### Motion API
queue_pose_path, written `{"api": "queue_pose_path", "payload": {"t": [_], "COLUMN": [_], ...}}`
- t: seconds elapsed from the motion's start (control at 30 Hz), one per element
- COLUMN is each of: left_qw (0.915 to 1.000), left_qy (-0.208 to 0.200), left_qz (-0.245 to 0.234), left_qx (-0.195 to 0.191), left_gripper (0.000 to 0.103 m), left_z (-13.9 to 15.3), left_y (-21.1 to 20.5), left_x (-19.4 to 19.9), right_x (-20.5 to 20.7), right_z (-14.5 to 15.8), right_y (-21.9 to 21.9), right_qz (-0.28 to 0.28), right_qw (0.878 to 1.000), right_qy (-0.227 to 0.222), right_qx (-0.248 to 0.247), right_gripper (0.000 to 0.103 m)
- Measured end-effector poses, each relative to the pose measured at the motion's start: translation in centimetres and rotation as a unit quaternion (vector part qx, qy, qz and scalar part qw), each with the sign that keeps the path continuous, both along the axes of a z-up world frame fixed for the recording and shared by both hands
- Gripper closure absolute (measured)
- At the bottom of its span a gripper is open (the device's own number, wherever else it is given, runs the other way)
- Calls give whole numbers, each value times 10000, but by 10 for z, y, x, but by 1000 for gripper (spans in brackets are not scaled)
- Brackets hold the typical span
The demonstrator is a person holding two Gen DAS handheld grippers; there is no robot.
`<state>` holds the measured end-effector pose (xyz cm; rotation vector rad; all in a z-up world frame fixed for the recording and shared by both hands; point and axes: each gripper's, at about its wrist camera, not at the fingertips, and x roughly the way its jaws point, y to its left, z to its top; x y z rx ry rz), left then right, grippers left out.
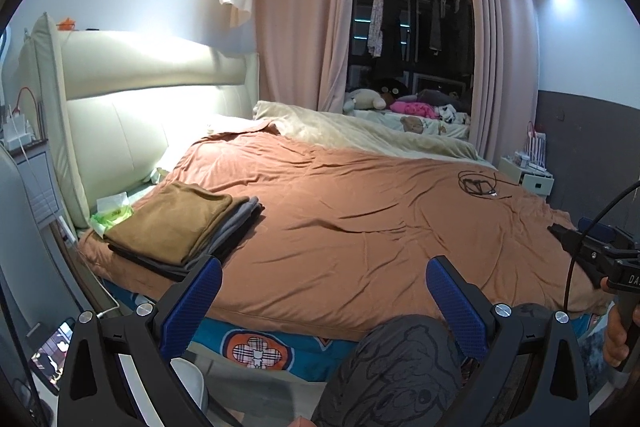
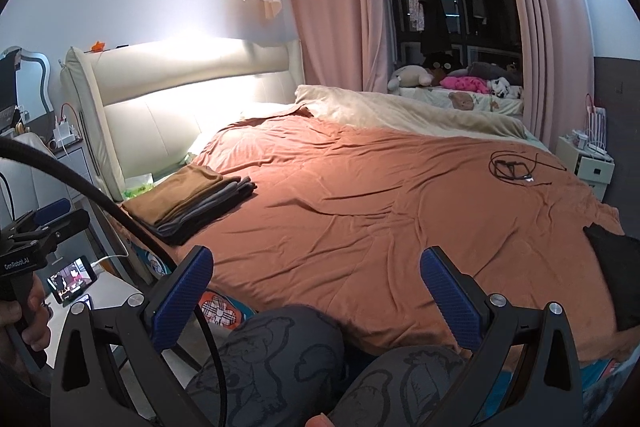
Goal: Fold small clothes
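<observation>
A: Bedspread, rust-orange, wrinkled (image 1: 360, 211), covers the bed. Where are the clothes?

B: Stack of folded garments, brown piece on top of grey and black ones (image 1: 184, 223), lies at the bedspread's headboard-side corner. A black cloth (image 2: 612, 275) lies at its opposite near edge. A coiled black cable (image 1: 478, 183) rests on its far side.

A: Tongs?

B: Left gripper (image 1: 324, 297) and right gripper (image 2: 316, 287): blue-padded fingers spread wide, holding nothing, above the bedspread's near edge.
</observation>
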<state>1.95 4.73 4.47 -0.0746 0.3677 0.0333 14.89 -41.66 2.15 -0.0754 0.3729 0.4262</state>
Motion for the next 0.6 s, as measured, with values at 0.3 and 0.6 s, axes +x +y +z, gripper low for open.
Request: {"api": "queue_pose_path", "payload": {"t": [0.3, 0.6], "left_qw": [10000, 9998], "left_qy": [35, 73], "left_qz": [-56, -44], "left_qx": [-74, -164], "left_gripper": [0, 0], "left_z": [0, -2], "left_y": [1, 5], "left_x": [-4, -6], "right_x": [-3, -4], "right_z": [-4, -3], "right_y": [-10, -13], "right_qz": [-152, -153], "right_qw": [9997, 9997], "right_qy": [71, 101], "right_qx": [156, 174], "right_gripper": [0, 0]}}
